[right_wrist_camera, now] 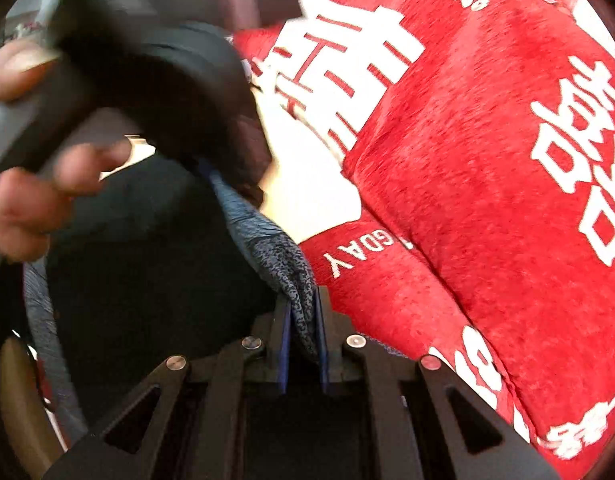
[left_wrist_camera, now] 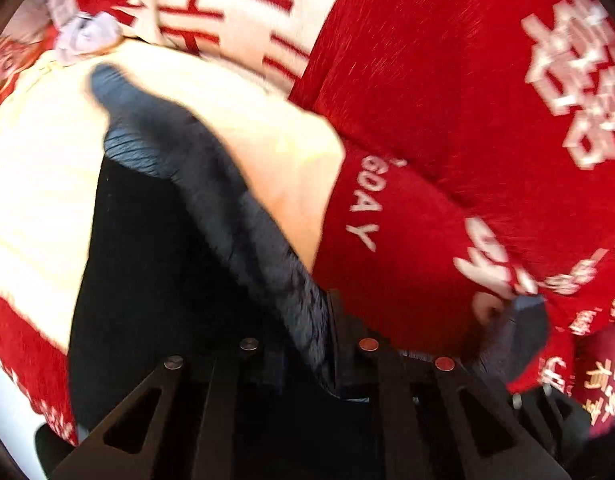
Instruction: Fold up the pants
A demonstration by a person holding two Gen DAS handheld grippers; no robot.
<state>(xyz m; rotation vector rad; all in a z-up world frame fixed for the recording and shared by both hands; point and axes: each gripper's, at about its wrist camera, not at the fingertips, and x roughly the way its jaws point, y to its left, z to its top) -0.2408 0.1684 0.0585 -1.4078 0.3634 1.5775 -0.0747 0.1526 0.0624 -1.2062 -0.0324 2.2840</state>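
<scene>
Red blanket [right_wrist_camera: 447,200] | pants [right_wrist_camera: 283,268] hem pinched in right gripper [right_wrist_camera: 303,344]

One pair of dark pants [left_wrist_camera: 155,264] is counted at lower left of the frame. One red blanket [left_wrist_camera: 447,100] with white lettering fills the right. Two grippers are seen: left gripper [left_wrist_camera: 307,344], right gripper [right_wrist_camera: 303,332]. One hand [right_wrist_camera: 31,200] is counted at left.

You get bright, warm light on red blanket [left_wrist_camera: 447,92]; cream patch [left_wrist_camera: 39,184] nearly blown out. Motion blur smears lettering and hand [right_wrist_camera: 31,196]. Fisheye bends edges, corners black. Dark pants [right_wrist_camera: 147,248] lose detail in shadow.
</scene>
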